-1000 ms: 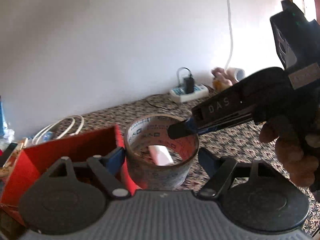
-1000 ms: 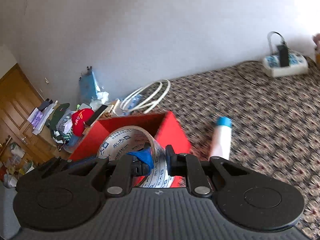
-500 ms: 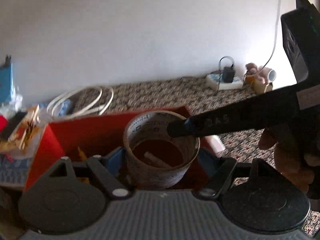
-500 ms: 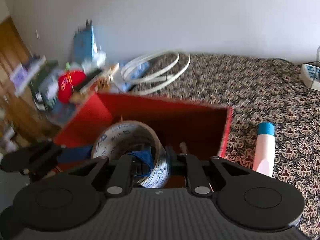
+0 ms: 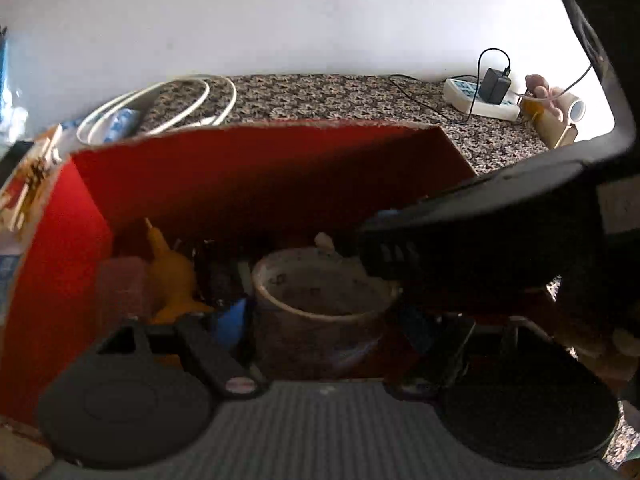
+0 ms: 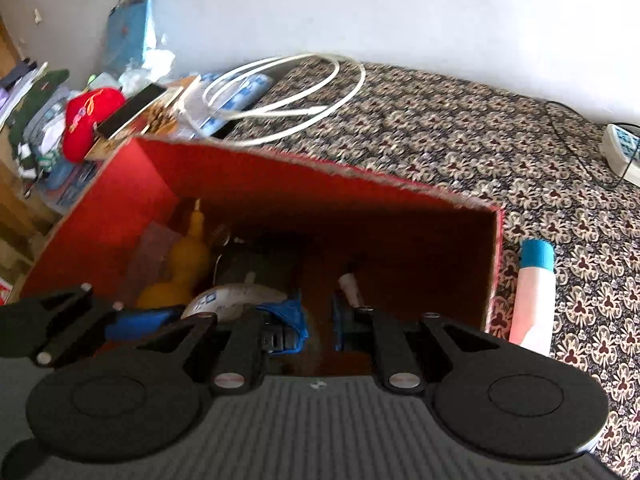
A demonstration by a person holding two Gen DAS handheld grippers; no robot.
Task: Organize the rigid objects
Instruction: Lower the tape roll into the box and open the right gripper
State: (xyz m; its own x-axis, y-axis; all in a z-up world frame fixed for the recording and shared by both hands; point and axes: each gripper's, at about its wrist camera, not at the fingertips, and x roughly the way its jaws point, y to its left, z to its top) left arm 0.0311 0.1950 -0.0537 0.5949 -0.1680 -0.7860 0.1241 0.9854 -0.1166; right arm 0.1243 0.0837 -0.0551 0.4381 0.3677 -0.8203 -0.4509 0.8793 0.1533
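Plain white wall behind, brightly lit from 2 o'clock. Patterned brown floral cloth covers the surface. Wooden furniture at 9 o'clock, clutter piled beside it. White power strip with black adapter at 2 o'clock.

The box is bright red inside and out. In it lies a yellow-orange gourd toy. The tape roll is brownish-cream with small blue print on it. The grippers are black with blue pads. The cloth under everything is dark with cream flower shapes all over. Beside the box lies a white tube with a blue cap. A white cable lies in loops. The wall is plain white.
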